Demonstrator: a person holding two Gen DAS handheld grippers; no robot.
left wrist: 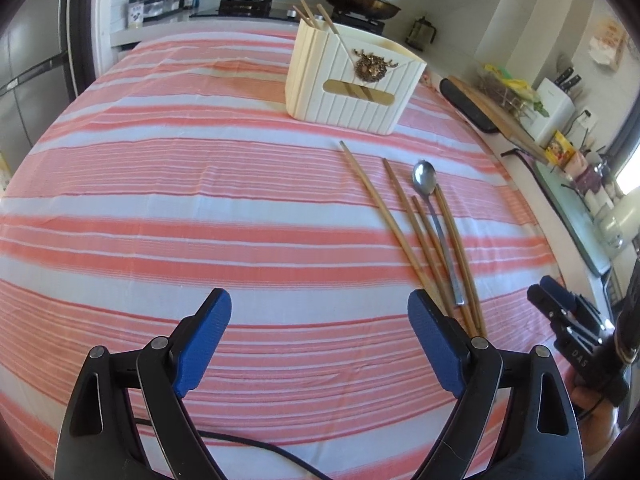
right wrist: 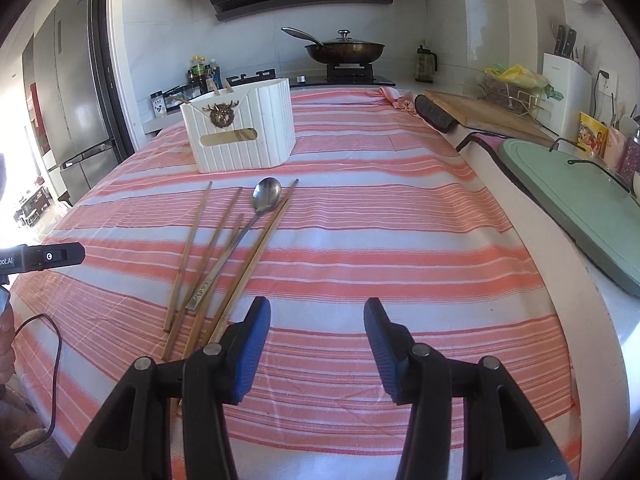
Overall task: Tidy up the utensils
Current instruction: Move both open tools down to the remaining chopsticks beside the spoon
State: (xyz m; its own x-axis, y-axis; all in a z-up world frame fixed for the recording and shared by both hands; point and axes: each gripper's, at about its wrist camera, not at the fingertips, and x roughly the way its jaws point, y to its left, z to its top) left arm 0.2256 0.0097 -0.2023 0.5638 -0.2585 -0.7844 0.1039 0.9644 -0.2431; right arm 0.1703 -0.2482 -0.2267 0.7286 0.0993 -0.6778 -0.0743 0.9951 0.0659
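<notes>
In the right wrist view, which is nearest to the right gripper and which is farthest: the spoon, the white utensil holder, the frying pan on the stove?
From the right gripper, nearest first:
1. Spoon, on the striped cloth, ahead to the left, among chopsticks.
2. White utensil holder, farther back on the cloth, left of centre.
3. Frying pan, on the stove beyond the table.

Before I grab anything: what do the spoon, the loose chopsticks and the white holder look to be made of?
Silver long-handled spoon: likely stainless steel, its polished bowl reflects light.
Tan loose chopsticks: probably bamboo or wood, matte and uniformly brown.
White ribbed utensil holder: looks like moulded plastic, smooth and satin, with a bronze-coloured deer emblem, possibly metal.
</notes>
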